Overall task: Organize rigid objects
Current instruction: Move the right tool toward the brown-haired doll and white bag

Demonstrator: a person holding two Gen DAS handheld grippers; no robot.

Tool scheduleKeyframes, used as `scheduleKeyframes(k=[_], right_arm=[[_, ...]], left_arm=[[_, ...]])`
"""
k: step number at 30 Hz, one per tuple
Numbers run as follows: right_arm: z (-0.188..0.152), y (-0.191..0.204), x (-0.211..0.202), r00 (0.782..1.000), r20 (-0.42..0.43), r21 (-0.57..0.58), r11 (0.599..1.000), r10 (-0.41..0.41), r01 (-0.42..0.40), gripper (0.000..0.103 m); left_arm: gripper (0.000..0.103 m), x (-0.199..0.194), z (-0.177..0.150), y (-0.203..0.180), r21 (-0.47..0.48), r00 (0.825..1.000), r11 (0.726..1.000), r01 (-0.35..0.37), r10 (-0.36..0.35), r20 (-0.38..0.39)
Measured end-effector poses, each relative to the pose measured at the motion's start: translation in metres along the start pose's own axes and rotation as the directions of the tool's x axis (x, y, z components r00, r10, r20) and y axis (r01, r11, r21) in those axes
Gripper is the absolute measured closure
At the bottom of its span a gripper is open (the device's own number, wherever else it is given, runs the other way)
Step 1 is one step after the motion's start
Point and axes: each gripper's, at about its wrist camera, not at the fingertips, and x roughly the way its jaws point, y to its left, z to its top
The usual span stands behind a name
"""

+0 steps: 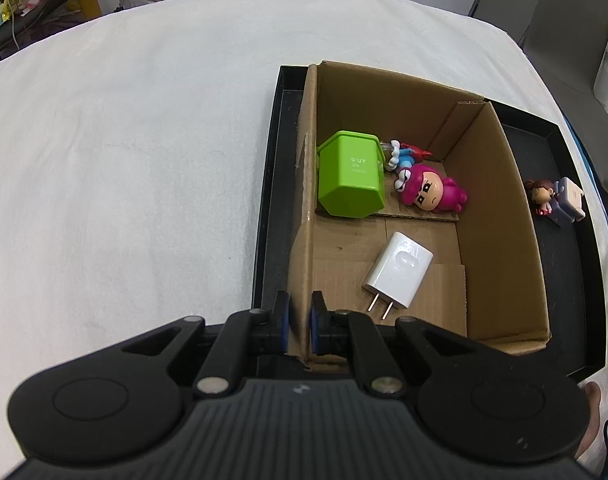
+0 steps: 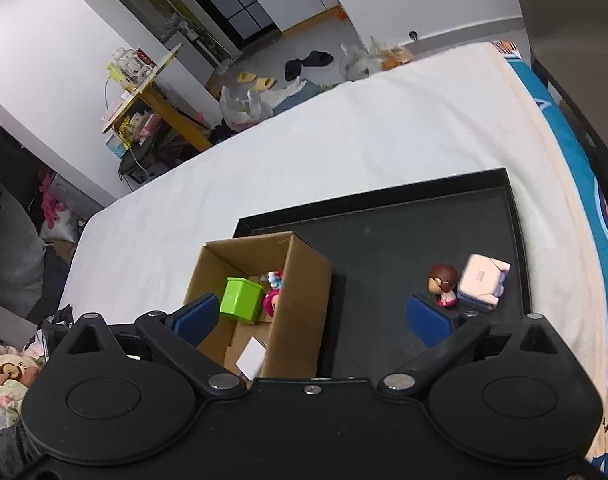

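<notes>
1. The left wrist cam has the left gripper [image 1: 300, 326] right up close, its fingers clenched on the near-left wall of the cardboard box [image 1: 499, 216], one blue pad on each side of the wall.
2. That same cam looks straight down into the box: a green block [image 1: 349, 174] lying on its side against the left wall, a pink figurine [image 1: 429, 192] just beside it, a small blue-and-red toy [image 1: 403, 154] tucked behind them, and a white charger [image 1: 397, 270] flat on the bottom with its prongs pointing toward the camera.
3. From the right wrist cam the box wall hides most of that. You only get the green block, a bit of pink and a corner of the charger.
4. The right cam shows the right gripper [image 2: 319, 316] with its fingers released and spread wide, holding nothing, above the black tray [image 2: 383, 240].
5. It also gives the better look at what is outside the box: a brown-haired doll [image 2: 443, 282] touching a pale little box [image 2: 483, 282], both on the tray floor, well apart from the cardboard.
6. The tray sits on a bed with a white sheet [image 1: 144, 160].
</notes>
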Motion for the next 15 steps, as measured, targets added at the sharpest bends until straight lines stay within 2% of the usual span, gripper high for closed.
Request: scheduleKeyframes(k=[15], right_arm=[[0.003, -0.019, -0.001, 0.997, -0.017, 0.002, 0.997, -0.079, 0.079, 0.001]], left_arm=[[0.094, 0.0, 0.0, -0.001, 0.002, 1.0, 1.0, -0.002, 0.002, 0.0]])
